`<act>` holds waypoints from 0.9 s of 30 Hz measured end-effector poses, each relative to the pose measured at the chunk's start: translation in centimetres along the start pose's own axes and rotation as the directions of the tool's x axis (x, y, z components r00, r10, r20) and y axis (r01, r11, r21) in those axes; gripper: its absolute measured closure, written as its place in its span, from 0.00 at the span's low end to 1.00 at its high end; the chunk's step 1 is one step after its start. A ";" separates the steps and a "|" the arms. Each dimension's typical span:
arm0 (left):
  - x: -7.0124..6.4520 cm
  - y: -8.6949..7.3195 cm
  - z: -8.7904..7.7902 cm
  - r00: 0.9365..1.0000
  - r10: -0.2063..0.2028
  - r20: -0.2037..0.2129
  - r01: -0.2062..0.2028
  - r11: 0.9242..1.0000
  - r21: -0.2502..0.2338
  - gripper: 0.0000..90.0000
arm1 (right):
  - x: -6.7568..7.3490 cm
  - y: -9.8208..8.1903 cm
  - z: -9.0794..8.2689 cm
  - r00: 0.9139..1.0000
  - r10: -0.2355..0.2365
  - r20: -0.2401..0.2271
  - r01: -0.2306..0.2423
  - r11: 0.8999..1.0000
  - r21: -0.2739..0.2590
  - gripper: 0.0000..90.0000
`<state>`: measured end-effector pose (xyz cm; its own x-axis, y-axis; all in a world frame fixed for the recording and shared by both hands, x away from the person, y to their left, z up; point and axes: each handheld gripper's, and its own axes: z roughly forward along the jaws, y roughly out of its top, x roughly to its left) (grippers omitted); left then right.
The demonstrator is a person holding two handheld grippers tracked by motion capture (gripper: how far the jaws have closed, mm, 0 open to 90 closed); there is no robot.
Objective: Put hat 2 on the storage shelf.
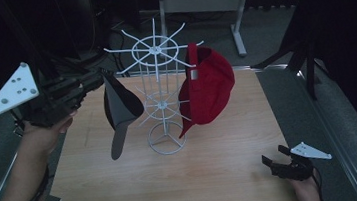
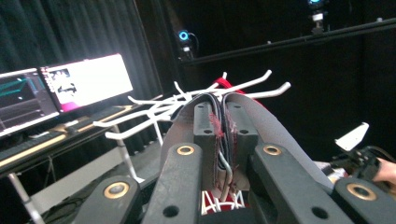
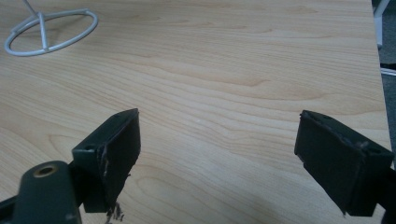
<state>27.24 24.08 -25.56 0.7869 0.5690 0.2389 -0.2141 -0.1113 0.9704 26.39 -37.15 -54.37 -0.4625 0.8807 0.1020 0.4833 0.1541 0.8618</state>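
At nine o'clock of the light wooden bench [image 1: 213, 167], raised well above its surface, the left gripper [image 1: 95, 83] is held in a hand [image 1: 44, 132], its grey three-cornered plate tilted toward the camera. Its fingers [image 2: 205, 133] are pressed together on the back edge of a black-and-grey cloth cap [image 1: 119, 109], pinching folded fabric and a thin white wire between them (frayed red fibres cling to the pads). The cap hangs beside the left side of a white wire display rack [image 1: 160, 97], brim pointing down, clear of the bench.

The rack stands upright at the bench's centre on a ring base [image 3: 49, 30], with spoked arms radiating from its top. At its three o'clock side a red cloth baseball cap [image 1: 205, 85] hangs from the upper arms, brim down, close to the rack's post.

At about five o'clock, low near the bench's front right corner, the right gripper [image 1: 273, 161] rests with its fingers [image 3: 116, 149] spread wide apart, nothing between them, bare wood beneath.
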 end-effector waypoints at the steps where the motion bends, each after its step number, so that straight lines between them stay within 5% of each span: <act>1: 0.0 0.2 0.1 1.000 0.004 -0.005 -0.004 1.000 0.000 0.95 | 0.0 0.0 0.0 1.000 0.001 0.000 -0.001 1.000 0.000 0.16; 15: -1.0 2.0 2.4 0.999 0.003 0.039 -0.003 1.000 -0.001 0.95 | 0.0 0.0 0.0 1.000 0.001 0.000 -0.001 1.000 0.009 0.16; 27: -2.7 0.1 3.4 0.996 0.017 0.085 -0.023 0.997 0.073 0.95 | -0.2 0.0 0.0 1.000 0.005 0.001 -0.005 1.000 0.007 0.16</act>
<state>27.01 19.77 -25.96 0.8295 0.4957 0.2573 -0.1895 -0.1836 0.9646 26.46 -37.30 -54.40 -0.4597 0.8818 0.1055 0.4904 0.1530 0.8580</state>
